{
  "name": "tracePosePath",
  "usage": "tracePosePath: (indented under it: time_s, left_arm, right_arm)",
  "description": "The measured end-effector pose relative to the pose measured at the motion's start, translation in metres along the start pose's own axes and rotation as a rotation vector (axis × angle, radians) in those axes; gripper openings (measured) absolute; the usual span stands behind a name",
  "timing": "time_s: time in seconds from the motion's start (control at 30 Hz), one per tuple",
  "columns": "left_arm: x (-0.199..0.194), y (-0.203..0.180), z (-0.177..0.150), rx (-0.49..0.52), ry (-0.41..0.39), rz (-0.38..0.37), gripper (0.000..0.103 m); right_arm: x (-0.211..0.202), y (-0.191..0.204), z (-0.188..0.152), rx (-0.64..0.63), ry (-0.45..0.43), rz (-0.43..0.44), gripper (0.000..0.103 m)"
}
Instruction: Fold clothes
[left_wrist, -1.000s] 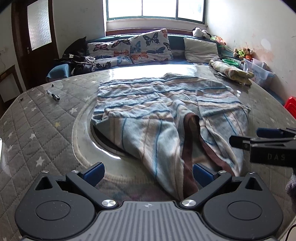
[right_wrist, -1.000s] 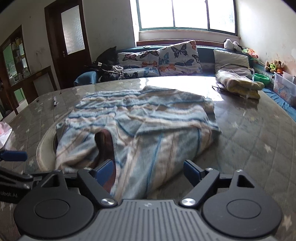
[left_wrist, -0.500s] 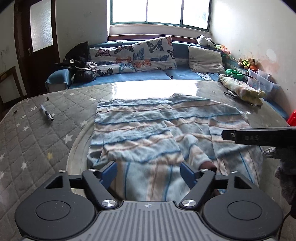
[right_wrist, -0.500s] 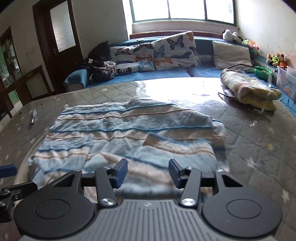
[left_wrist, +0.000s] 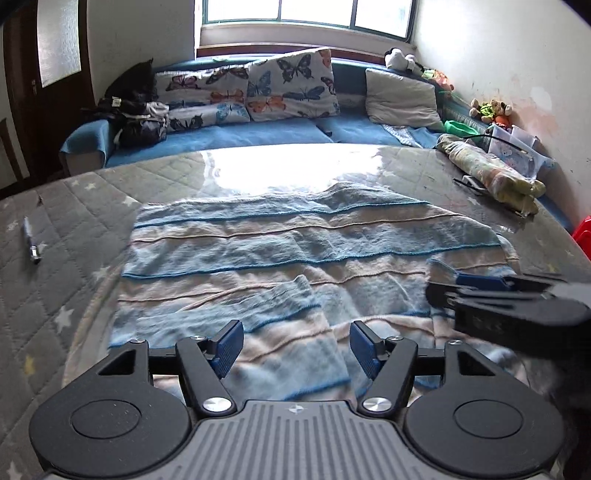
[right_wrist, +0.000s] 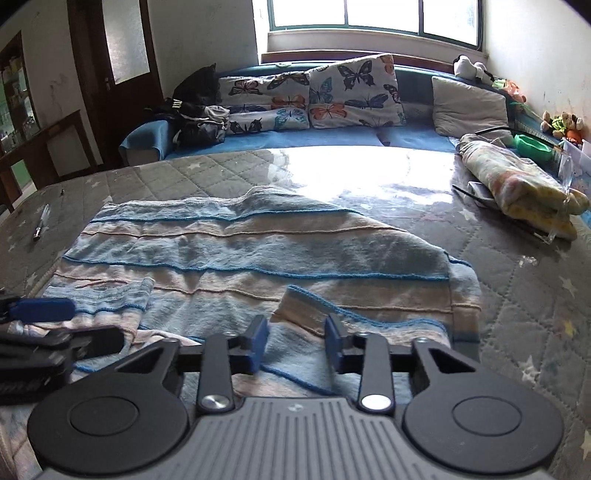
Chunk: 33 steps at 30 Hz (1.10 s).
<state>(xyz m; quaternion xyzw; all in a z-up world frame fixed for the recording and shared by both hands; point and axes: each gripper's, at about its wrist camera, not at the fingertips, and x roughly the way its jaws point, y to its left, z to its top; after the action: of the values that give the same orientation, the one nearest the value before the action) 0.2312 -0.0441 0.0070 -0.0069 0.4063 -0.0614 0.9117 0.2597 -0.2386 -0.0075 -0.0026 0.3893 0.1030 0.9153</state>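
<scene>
1. Striped fleece in pale blue and beige, the garment (left_wrist: 280, 251) you are folding lies spread across the grey star-quilted mattress (left_wrist: 62, 236), with its near edge folded up into two small flaps.
2. Your left gripper (left_wrist: 295, 349) hangs low over the near-left flap; its blue pads (left_wrist: 228, 345) stand well apart, with cloth showing between them and nothing clamped.
3. Your right gripper (right_wrist: 295, 341) sits over the near-right flap; its pads (right_wrist: 258, 343) are closer together but parted, and whether they touch the cloth you cannot tell from here.
4. Each gripper shows at the edge of the other's view, so they are side by side.
5. A pen (left_wrist: 31, 242) lies on the mattress to the left, apart from the garment; a folded yellow-green blanket (right_wrist: 524, 192) rests at the far right; butterfly pillows (right_wrist: 314, 98) line the blue sofa (left_wrist: 236, 138) behind.
</scene>
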Motion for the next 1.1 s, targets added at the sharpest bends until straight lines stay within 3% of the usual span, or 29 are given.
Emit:
tracePosePath:
  time_s: [0.13,0.23,0.3,0.47,0.57,0.8,0.93,1.1]
  left_arm:
    - [0.018,-0.002,0.003,0.007,0.030,0.035,0.066]
    - [0.020,0.000,0.003,0.009,0.029,0.045,0.058]
    - [0.020,0.002,0.003,0.009,0.025,0.049,0.051]
    - [0.020,0.007,0.003,0.007,0.017,0.060,0.021]
    - [0.017,0.012,0.001,-0.011,0.010,0.059,0.012]
    - [0.000,0.027,-0.005,-0.073,-0.024,0.053,0.006]
    - [-0.019,0.042,-0.008,-0.128,-0.059,0.054,0.006]
    - [-0.053,0.067,-0.015,-0.195,-0.121,0.069,0.005]
  right_arm:
    - [-0.003,-0.007,-0.002,0.026,-0.009,0.017,0.026]
    - [-0.003,-0.008,-0.002,0.028,-0.013,0.018,0.024]
    - [-0.002,-0.006,-0.002,0.021,-0.015,0.011,0.024]
    - [-0.001,-0.001,-0.003,0.007,-0.023,-0.002,0.023]
    - [-0.003,-0.001,-0.002,0.021,-0.019,-0.002,0.025]
    - [0.001,0.011,-0.003,-0.023,-0.021,-0.003,0.029]
    - [-0.001,0.012,-0.005,-0.037,-0.032,-0.018,0.007]
    - [-0.028,-0.001,-0.007,0.007,-0.075,-0.009,0.003]
